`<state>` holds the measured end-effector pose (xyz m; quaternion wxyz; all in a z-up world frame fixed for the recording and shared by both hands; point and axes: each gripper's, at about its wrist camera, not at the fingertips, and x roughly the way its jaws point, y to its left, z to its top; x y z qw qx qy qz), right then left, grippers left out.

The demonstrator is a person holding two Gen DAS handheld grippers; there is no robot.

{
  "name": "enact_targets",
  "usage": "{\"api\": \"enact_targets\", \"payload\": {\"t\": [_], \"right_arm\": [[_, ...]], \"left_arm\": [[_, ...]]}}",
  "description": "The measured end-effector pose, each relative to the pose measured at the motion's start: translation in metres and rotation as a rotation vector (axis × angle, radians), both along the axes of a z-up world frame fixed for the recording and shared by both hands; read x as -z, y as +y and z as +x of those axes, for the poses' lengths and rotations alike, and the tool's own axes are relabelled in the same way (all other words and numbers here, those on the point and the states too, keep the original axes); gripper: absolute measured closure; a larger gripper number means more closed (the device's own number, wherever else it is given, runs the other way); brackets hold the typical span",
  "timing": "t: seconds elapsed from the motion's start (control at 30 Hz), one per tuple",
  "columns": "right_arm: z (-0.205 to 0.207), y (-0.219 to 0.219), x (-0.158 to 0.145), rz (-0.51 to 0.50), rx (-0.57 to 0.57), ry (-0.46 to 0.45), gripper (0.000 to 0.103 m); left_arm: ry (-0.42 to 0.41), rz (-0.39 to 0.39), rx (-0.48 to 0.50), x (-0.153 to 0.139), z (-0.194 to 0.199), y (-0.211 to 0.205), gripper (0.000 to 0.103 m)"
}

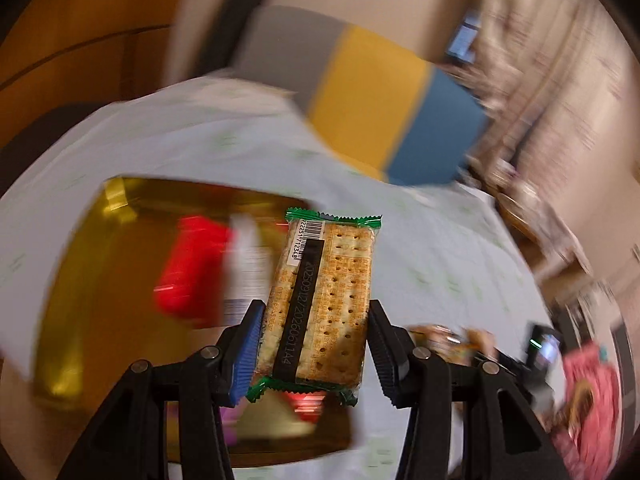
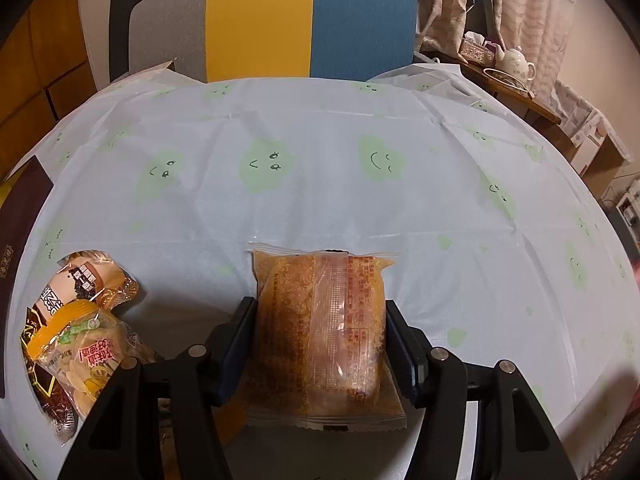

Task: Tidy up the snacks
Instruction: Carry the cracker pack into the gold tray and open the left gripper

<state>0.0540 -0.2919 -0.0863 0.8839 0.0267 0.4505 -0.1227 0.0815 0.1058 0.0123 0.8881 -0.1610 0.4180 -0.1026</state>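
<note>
**Two snack packets in hand, one over the gold tray**

Left gripper [image 1: 316,340], seen from its own wrist camera: pinching a cracker packet [image 1: 324,300] by its long edges, green crimped ends front and back, dark printed date strip facing up. Held in the air above the near right corner of a gold tray [image 1: 80,280]. Already in the tray, to the left of the crackers: a red packet [image 1: 188,268] and a white one [image 1: 248,256], both smeared by motion blur, so exact contents hard to tell. Tray resting on a pale tablecloth [image 1: 440,240] printed with green cloud faces.

Right gripper [image 2: 320,344], seen from its own camera: closed on a clear packet of brown crumbly cake [image 2: 320,336], squeezed from both sides; lifted or resting on the cloth, hard to say. To the left of the cake, on the cloth: a small heap of other wrapped snacks [image 2: 80,332]. Further left, at the frame edge: a dark box lid [image 2: 20,216], possibly the tray's cover. Beyond the table: a grey, yellow and blue chair back [image 2: 280,20].

Doing the step well, as a judgement:
- Lower the crackers flat into the bare part of the tray, right of the white packet, rather than dropping onto the rim.
- Keep the squeeze light; crackers break easily under side pressure.
- Slow the left arm before release, given the blur.
- Hold the cake clear of the tray until the left gripper is out of the way.
</note>
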Motion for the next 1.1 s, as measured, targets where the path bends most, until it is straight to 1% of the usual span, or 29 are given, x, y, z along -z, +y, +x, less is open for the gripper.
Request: {"api": "enact_targets", "payload": {"t": [0.13, 0.27, 0.33, 0.4, 0.47, 0.57, 0.8, 0.87, 1.0, 1.1], "right_arm": [[-0.001, 0.000, 0.000, 0.001, -0.002, -0.001, 0.041], [-0.001, -0.001, 0.000, 0.002, -0.003, 0.000, 0.041], [-0.001, -0.002, -0.001, 0.002, -0.004, 0.002, 0.041], [-0.001, -0.002, -0.001, 0.001, -0.004, 0.003, 0.041], [-0.001, -0.002, -0.001, 0.001, -0.004, 0.005, 0.041], [0.000, -0.001, -0.002, 0.001, -0.004, 0.008, 0.041], [0.001, -0.001, -0.002, 0.001, -0.004, 0.009, 0.041], [0.001, -0.002, -0.002, 0.002, -0.004, 0.009, 0.041], [0.003, -0.003, -0.002, 0.013, 0.004, 0.020, 0.042], [0.005, -0.006, -0.004, 0.029, 0.024, 0.034, 0.042]], "left_arm": [[0.072, -0.013, -0.154, 0.022, 0.004, 0.048, 0.052], [0.134, -0.018, -0.240, 0.045, 0.008, 0.069, 0.052], [0.163, -0.014, -0.261, 0.056, 0.012, 0.073, 0.052], [0.189, 0.002, -0.250, 0.067, 0.019, 0.071, 0.052], [0.220, -0.001, -0.255, 0.078, 0.023, 0.068, 0.052], [0.262, -0.007, -0.223, 0.093, 0.024, 0.063, 0.052], [0.253, 0.033, -0.216, 0.096, 0.016, 0.059, 0.052], [0.245, 0.066, -0.221, 0.095, 0.010, 0.057, 0.052], [0.210, 0.116, -0.224, 0.079, 0.000, 0.052, 0.052], [0.171, 0.163, -0.204, 0.068, -0.008, 0.042, 0.052]]}}
